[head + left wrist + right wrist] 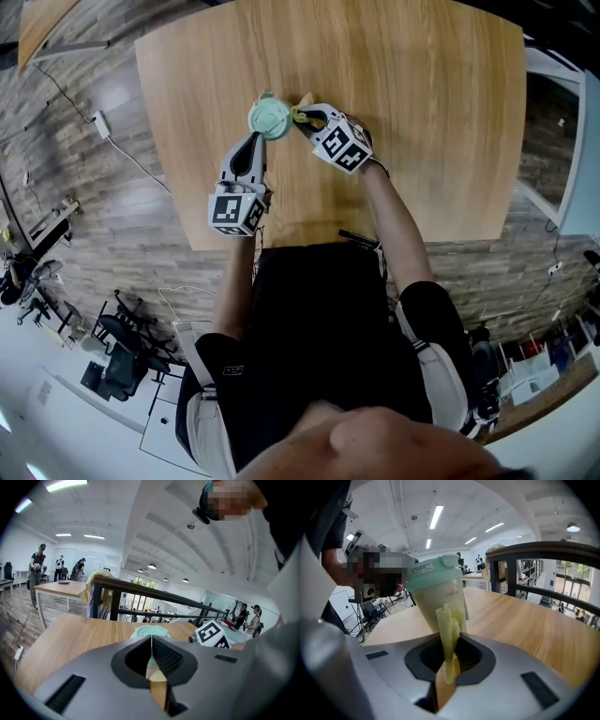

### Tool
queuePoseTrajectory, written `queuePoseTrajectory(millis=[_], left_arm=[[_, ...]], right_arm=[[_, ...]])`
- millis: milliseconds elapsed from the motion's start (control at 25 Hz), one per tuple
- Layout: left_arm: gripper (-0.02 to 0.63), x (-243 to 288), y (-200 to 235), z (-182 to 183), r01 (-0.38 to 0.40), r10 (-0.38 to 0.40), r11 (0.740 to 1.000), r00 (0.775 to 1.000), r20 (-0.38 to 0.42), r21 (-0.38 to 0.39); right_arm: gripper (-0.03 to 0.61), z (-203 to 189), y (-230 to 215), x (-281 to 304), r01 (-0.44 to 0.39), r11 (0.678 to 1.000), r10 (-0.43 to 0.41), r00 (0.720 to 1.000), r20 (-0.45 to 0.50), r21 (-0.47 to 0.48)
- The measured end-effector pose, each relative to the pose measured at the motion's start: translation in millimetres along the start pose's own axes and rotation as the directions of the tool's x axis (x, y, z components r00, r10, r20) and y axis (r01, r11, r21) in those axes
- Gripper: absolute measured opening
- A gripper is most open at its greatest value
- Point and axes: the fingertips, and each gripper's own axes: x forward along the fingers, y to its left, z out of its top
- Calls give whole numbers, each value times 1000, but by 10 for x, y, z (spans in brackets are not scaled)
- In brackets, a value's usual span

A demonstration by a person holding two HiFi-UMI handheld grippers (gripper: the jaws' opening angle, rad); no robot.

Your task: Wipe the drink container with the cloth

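— How far had I got?
— Mid-wipe, I'd judge. The drink container [269, 118] stood on the desk [422, 112]. Your left gripper [151, 641] had its jaws closed on nothing beside it. Your right gripper [449, 644] pinched the cloth [447, 620] at its side.
— And around me?
— A large open workroom, a wood-grain desk.

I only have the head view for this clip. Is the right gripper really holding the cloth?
Observer: Yes. The right gripper view shows the right gripper shut on the yellow-green cloth.
Operator: And the left one?
Observer: The left gripper view shows the left gripper with jaws together, the mint lid just beyond them.
Operator: What's the container's body like?
Observer: The drink container is pale cream below the lid, standing upright on the table.
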Motion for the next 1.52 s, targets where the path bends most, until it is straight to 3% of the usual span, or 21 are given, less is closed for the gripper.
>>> queuePoseTrajectory(millis=[640, 880, 1160, 1520], left_arm=[[26, 4, -29, -21, 6, -6, 1000, 1000, -13, 20], [26, 1, -32, -17, 22, -22, 1000, 1000, -16, 9], [26, 148, -29, 69, 77, -74, 994, 997, -34, 73], [26, 208, -32, 98, 191, -183, 976, 980, -79, 105]], right_arm=[[51, -312, -27, 204, -53, 998, 50, 994, -97, -22], [50, -39, 84, -54, -9, 998, 8, 1000, -23, -67], [51, 370, 182, -382, 76, 993, -65, 992, 111, -92], [51, 227, 263, -198, 137, 990, -133, 987, 91, -43]])
